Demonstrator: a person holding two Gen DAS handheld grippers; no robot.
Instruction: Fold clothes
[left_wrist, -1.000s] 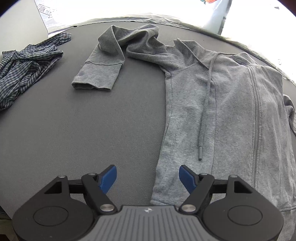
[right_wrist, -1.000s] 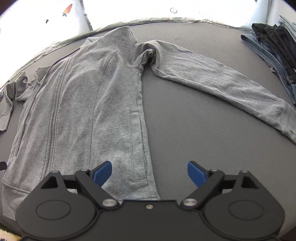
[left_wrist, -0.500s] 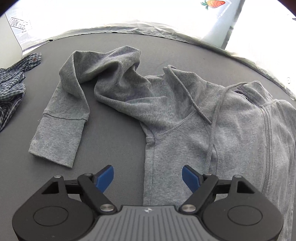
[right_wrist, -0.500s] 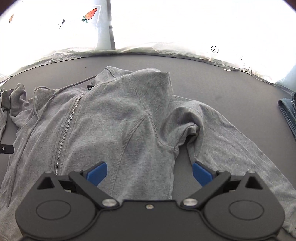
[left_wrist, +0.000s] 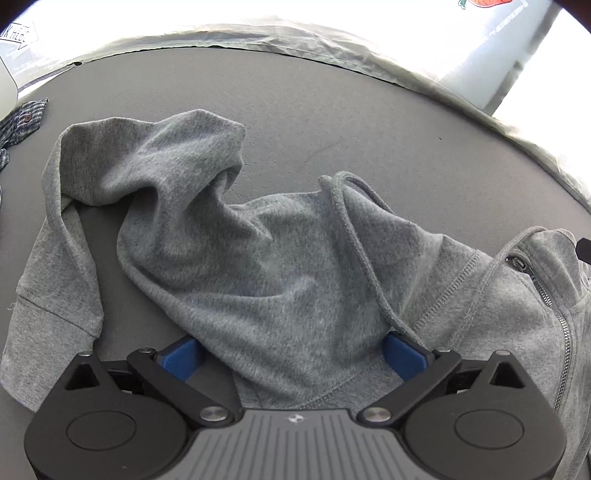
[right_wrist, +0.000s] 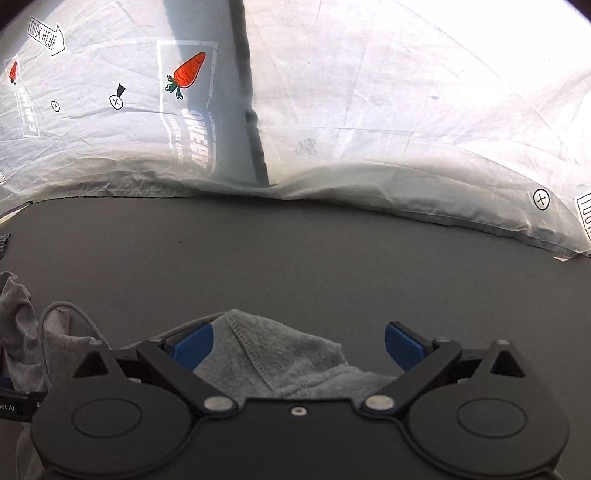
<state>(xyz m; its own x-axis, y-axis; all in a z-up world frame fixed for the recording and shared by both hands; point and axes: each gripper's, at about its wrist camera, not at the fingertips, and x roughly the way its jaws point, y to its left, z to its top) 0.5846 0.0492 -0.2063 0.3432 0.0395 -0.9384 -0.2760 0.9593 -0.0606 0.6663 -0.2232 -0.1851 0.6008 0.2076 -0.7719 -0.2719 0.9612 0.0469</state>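
While the grey cotton zip-up hoodie (left_wrist: 280, 280) lies rumpled on the dark grey felt table (left_wrist: 332, 122), the left gripper (left_wrist: 291, 350) stands over its shoulder, blue pads wide apart and just opened further, with bunched fabric and a drawstring (left_wrist: 354, 236) between them, unpinched. The folded-back sleeve (left_wrist: 51, 288) lies left of it. The right gripper (right_wrist: 295, 347) is also spread wide, the hoodie's collar edge (right_wrist: 266, 350) between its pads, nearer the left one; nothing is clamped. A white printed sheet (right_wrist: 406, 110) lies beyond.
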